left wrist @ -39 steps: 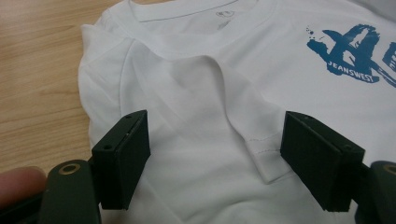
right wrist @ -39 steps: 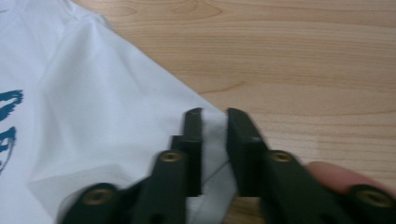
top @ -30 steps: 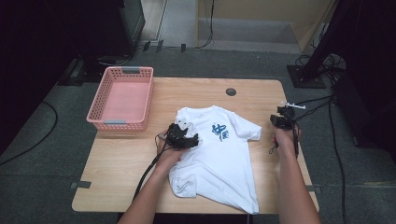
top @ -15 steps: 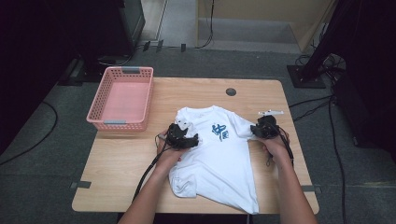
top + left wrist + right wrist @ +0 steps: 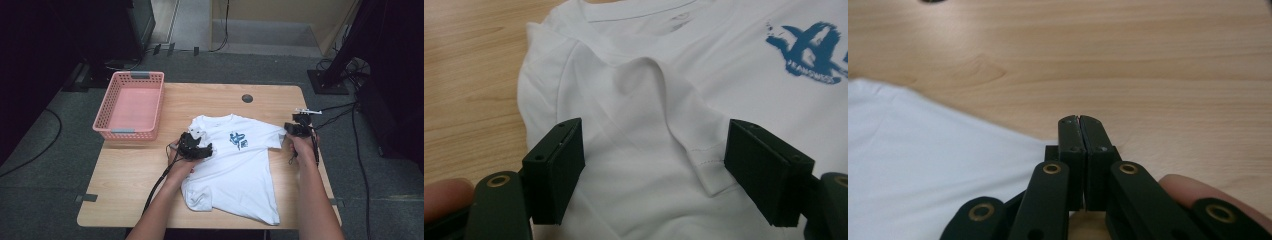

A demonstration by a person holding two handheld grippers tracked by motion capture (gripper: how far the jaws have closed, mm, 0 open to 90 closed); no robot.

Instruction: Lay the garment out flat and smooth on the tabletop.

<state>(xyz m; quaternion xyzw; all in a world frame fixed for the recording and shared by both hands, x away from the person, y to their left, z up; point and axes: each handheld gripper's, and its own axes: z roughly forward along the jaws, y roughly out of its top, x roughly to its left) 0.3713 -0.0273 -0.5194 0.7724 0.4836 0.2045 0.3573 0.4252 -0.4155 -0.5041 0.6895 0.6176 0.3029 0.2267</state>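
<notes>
A pink basket point(image 5: 130, 107) is sitting at the upper left of a wooden table point(image 5: 125, 170) on grey carpet. A white T-shirt point(image 5: 240, 170) is lying mid-table. The left gripper point(image 5: 194, 146) is hovering over the shirt's folded sleeve, jaws wide apart, gripping nothing. At right, the right gripper point(image 5: 290, 129) is resting beside the other sleeve, jaws pressed together, empty.

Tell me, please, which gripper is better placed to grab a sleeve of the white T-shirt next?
Probably the left gripper: its jaws stand open astride the folded sleeve of the T-shirt. The right gripper is shut at the shirt's edge.
</notes>
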